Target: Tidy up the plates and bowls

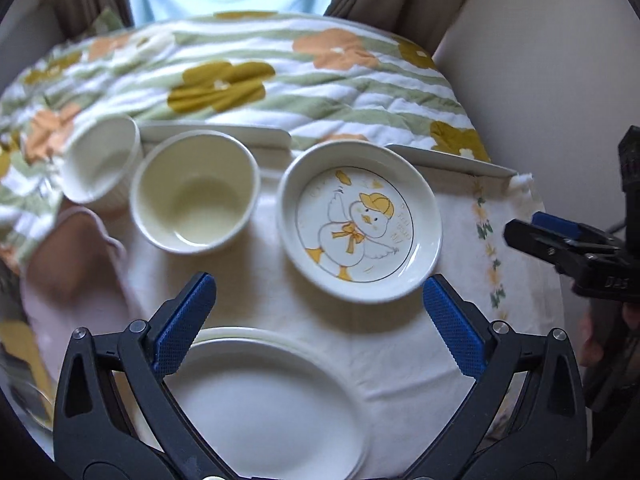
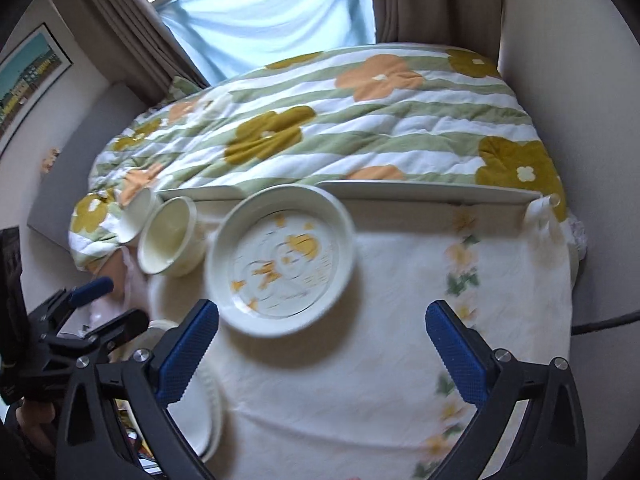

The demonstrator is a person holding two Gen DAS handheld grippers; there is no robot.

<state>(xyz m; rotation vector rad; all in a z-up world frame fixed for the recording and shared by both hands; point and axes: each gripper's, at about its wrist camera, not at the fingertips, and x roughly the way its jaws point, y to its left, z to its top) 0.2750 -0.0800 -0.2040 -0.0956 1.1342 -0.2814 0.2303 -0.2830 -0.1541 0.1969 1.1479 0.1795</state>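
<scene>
While both tools hung empty | left tool (image 1: pixel 320 320) spread wide above the white plates (image 1: pixel 260 404) stacked at the bench's near edge, seemingly gathered by kind | right tool (image 2: pixel 322 344) spread wide near the duck plate (image 2: pixel 280 264) at mid-bench | two bowls (image 1: pixel 196 196) sat together at the far left edge.

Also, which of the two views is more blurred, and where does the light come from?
Right wrist view: the duck plate and the tablecloth flowers are smeared by motion, so the drawing is hard to read. Left wrist view: the same plate is sharp, only the left edge is soft. In both, daylight comes from the curtained window behind the bed.
</scene>
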